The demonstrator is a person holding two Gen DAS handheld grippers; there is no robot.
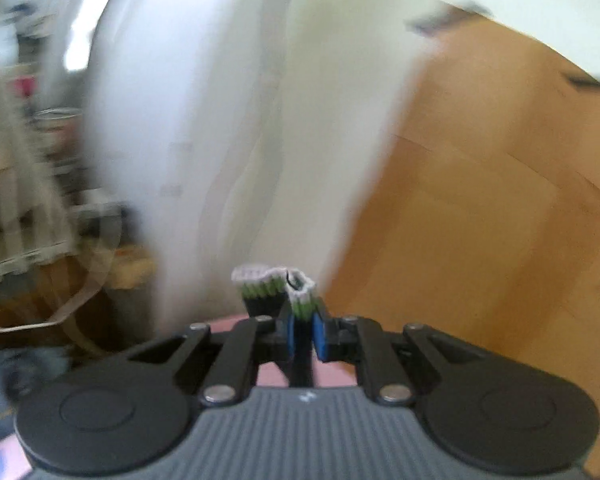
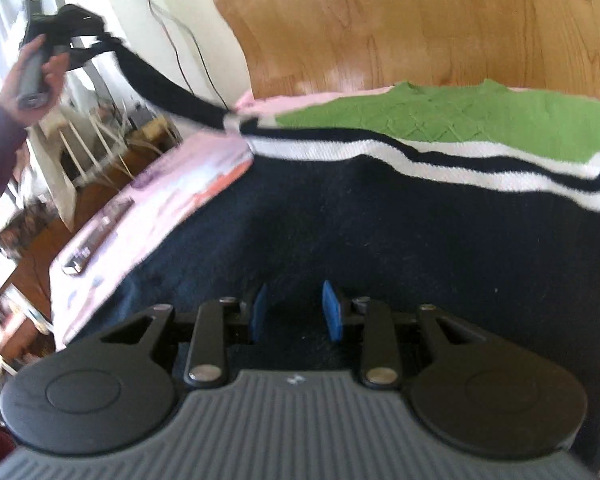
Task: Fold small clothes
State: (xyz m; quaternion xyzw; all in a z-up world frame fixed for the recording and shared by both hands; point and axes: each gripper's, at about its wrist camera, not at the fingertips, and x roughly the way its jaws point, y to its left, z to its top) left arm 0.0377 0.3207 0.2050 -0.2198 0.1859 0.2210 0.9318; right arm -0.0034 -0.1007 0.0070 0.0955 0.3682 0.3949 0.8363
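Right tool: I had its blue pads apart, gripping nothing, low over the sweater's navy body
Sweater: lay flat on a pink mat; green yoke farthest
Left tool: I kept it clamped on the sleeve's striped cuff, lifted clear
Bench: wooden, beyond the sweater

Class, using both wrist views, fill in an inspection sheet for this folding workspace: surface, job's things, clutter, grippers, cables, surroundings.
Surface: wooden table, a pink mat on it.
Job's things: navy sweater with white stripes and green panel, lying flat; its sleeve pulled up to the left.
Clutter: nothing seen.
Grippers: left hand-held gripper shut on the sleeve cuff; right hand-held gripper open over the navy part.
Cables: dark cables against the white wall.
Surroundings: white wall; blurred furniture.
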